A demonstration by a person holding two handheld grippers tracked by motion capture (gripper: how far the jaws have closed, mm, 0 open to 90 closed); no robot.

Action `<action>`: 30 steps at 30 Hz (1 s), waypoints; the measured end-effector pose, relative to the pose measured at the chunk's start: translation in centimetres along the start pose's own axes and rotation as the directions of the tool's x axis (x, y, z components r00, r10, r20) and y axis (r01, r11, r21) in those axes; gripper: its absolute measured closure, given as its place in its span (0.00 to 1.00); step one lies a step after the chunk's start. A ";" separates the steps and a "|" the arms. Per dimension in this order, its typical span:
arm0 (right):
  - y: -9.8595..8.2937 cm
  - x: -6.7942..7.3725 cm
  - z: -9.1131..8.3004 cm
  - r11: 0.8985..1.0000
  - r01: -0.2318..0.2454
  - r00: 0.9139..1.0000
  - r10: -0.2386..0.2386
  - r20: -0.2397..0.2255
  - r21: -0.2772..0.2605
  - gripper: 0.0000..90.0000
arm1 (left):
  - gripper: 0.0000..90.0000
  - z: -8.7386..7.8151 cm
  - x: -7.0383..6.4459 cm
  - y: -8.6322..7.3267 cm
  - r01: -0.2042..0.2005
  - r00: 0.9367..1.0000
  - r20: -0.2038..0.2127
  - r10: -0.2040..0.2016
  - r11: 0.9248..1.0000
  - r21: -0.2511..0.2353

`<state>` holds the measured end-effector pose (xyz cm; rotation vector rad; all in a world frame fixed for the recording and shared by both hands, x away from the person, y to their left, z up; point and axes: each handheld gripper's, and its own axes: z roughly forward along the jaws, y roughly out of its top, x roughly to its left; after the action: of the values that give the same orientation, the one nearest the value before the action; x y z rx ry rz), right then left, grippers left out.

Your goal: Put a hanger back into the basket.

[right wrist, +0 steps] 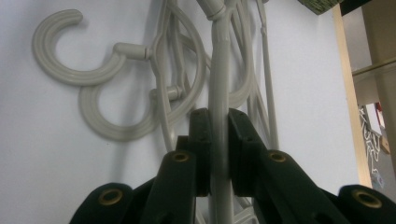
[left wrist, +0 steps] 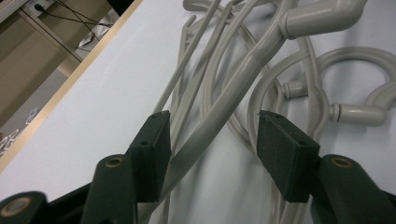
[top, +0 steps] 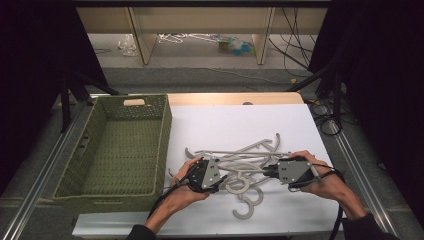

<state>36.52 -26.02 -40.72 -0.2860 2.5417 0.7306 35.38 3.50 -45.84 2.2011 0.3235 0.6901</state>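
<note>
1. On the table [top: 295, 220], a white surface carries every item; a wooden strip borders its far edge
2. Woven green basket [top: 117, 145]: stands on the left part of the table, its right wall just beside the white surface
3. Pile of grey hangers [top: 245, 165]: lies tangled on the white surface to the right of the basket, between the two grippers, with hooks pointing toward the person
4. Right gripper [right wrist: 218, 116]: held in the person's right hand [top: 325, 182] at the right side of the pile; jaws pressed onto one hanger arm [right wrist: 219, 84], which runs straight up between them
5. Left gripper [left wrist: 212, 140]: held in the left hand [top: 182, 192] at the left side of the pile; jaws spread, one hanger bar [left wrist: 224, 107] passes between them, touching the left jaw only
</note>
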 end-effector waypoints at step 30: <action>-0.3 -1.0 -0.1 0.988 -0.142 0.976 0.150 0.158 -0.059 0.60 | 0.88 0.8 2.1 2.4 -0.372 0.928 0.001 0.373 0.927 0.038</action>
<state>37.46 -26.30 -40.28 -0.0517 2.4113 0.8348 37.54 2.35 -43.68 2.3212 -0.0868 0.9010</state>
